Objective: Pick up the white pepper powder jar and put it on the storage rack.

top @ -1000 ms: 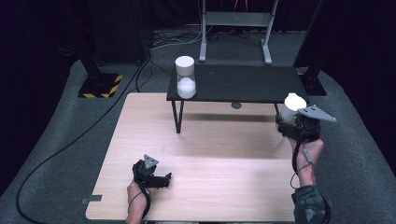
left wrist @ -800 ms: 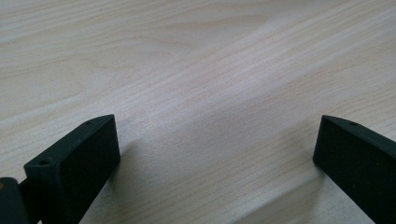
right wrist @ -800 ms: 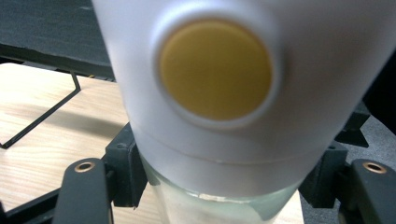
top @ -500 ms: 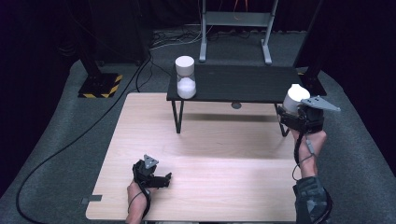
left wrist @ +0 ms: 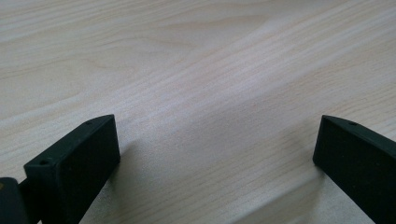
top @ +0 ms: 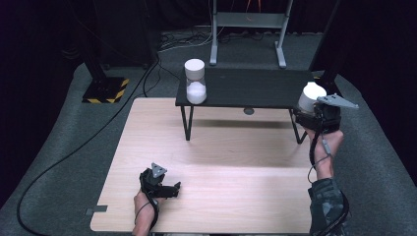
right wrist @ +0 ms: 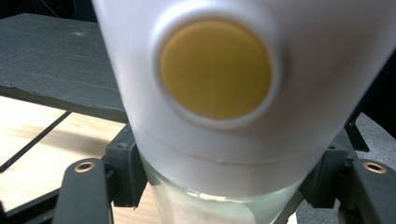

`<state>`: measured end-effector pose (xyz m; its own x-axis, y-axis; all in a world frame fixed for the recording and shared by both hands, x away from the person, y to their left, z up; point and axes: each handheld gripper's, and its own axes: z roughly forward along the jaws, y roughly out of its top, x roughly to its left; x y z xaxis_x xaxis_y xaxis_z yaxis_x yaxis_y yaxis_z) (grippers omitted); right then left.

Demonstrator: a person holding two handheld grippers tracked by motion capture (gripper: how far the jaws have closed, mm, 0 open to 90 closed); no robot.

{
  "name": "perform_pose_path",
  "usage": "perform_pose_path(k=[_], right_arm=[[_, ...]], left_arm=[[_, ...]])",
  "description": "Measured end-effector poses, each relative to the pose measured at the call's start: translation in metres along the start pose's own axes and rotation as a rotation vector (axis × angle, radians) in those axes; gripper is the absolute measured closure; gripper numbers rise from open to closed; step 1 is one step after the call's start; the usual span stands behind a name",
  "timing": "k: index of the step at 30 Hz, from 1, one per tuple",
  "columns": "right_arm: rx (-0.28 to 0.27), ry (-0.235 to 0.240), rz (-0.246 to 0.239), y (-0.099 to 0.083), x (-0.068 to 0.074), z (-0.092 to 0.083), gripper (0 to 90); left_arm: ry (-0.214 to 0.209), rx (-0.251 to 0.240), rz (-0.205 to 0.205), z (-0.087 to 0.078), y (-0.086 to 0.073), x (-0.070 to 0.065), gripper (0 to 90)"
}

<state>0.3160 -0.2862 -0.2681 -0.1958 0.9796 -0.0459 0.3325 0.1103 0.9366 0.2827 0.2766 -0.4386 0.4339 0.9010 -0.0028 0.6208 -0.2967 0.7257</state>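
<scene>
Right gripper (top: 314, 110) clamped on white-capped glass jar (top: 311, 97) beside black shelf's (top: 255, 88) right end — rigid, smooth, breakable, grip mid-body; left gripper (top: 172, 188) open, resting on wooden table (top: 236, 162).

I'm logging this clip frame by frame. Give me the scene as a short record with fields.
Surface: wooden table with a black shelf at its far side
Right claw: shut on a white jar, held off the shelf's right end
Jar detail: round yellow disc on its white part
Left claw: open, empty, low over the wood
Also there: white hourglass-shaped container on the shelf's left end
</scene>
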Motion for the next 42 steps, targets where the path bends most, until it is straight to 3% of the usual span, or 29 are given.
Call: perform_pose_path(k=[20, 31, 42], right_arm=[[-0.014, -0.021, 0.015, 0.029, -0.01, 0.005, 30.3], [-0.01, -0.025, 0.012, 0.043, -0.01, 0.017, 30.3], [0.005, -0.014, 0.044, 0.046, -0.013, 0.037, 30.3]], left_arm=[[0.0, 0.0, 0.0, 0.0, 0.0, 0.0, 0.3], [0.0, 0.002, 0.001, 0.0, 0.0, 0.0, 0.3], [-0.002, -0.001, 0.001, 0.0, 0.0, 0.0, 0.4]])
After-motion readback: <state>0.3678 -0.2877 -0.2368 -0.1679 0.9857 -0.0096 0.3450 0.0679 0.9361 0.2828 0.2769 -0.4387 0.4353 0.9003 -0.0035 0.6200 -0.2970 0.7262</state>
